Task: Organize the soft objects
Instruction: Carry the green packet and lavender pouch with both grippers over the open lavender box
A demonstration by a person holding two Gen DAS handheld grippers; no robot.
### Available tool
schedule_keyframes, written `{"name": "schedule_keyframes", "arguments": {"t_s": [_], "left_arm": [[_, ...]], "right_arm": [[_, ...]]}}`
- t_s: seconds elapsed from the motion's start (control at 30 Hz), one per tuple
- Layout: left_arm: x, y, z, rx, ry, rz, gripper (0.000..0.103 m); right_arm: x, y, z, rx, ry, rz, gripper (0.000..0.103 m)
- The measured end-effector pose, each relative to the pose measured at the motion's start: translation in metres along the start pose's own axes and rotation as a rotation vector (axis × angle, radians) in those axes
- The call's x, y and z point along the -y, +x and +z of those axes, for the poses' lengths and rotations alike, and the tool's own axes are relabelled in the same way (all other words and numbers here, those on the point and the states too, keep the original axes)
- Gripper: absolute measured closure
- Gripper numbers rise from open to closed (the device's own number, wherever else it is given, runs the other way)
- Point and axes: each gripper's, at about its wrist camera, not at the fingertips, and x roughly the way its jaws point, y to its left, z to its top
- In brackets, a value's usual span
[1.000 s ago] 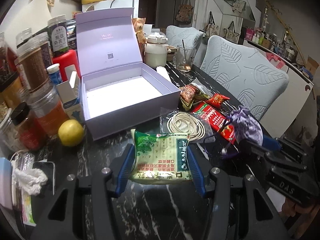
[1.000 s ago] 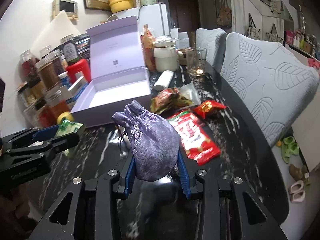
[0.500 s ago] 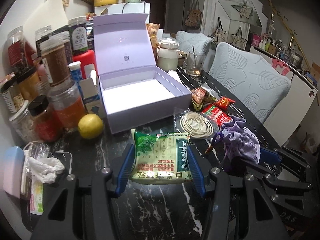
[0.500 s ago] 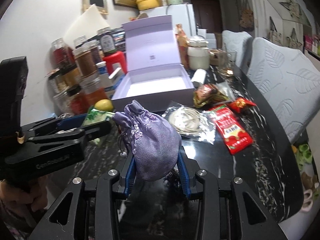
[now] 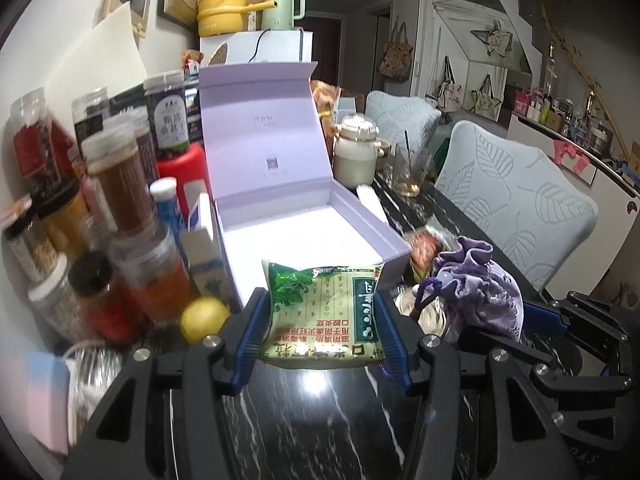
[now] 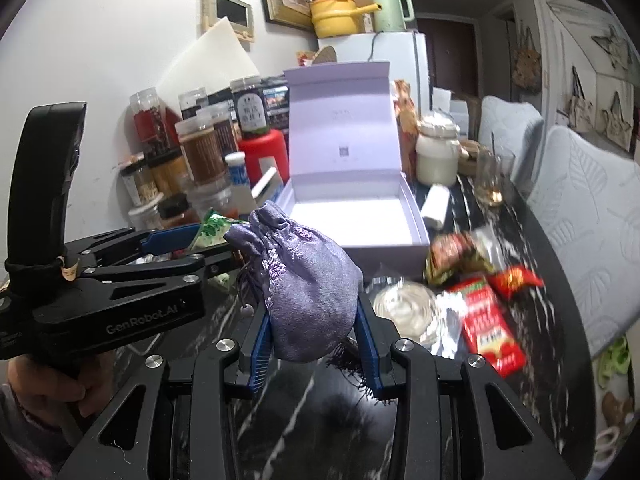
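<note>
My left gripper (image 5: pixel 322 322) is shut on a green and cream snack packet (image 5: pixel 325 314), held just before the front wall of the open lilac box (image 5: pixel 394 242). My right gripper (image 6: pixel 314 330) is shut on a purple drawstring pouch (image 6: pixel 306 276), lifted above the dark marble table. The pouch (image 5: pixel 486 294) also shows at the right of the left wrist view. In the right wrist view the left gripper's body (image 6: pixel 120 288) crosses the left side, a corner of the green packet (image 6: pixel 214 228) past it. The box (image 6: pixel 348 216) stands empty with its lid upright.
Several jars and bottles (image 5: pixel 116 184) crowd the table's left, with a lemon (image 5: pixel 204 318) and a small carton (image 5: pixel 204 260) near the box. Red snack packets (image 6: pixel 490 320) and a bagged white coil (image 6: pixel 404 306) lie right of the box. A white pot (image 5: pixel 356 156), a glass (image 5: pixel 410 174) and padded chairs (image 5: pixel 516 196) stand behind.
Both grippers rose and moved toward the box with their loads still held. The box now looms larger, and the pouch sits closer beside the green packet.
</note>
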Motion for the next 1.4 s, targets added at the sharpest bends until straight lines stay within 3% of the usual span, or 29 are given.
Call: {"name": "schedule_keyframes", "arguments": {"t_s": [0.77, 1.13, 1.4], "left_arm": [[-0.046, 0.068, 0.128, 0.117, 0.001, 0.066, 0.05], [-0.069, 0.146, 0.174, 0.018, -0.058, 0.135, 0.05], [-0.075, 0.199, 0.182, -0.053, -0.064, 0.202, 0.05]], "right_arm": [[0.025, 0.068, 0.127, 0.091, -0.066, 0.036, 0.066], [0.047, 0.123, 0.187, 0.056, -0.083, 0.017, 0.066], [0.073, 0.178, 0.201, -0.008, -0.054, 0.009, 0.066]]}}
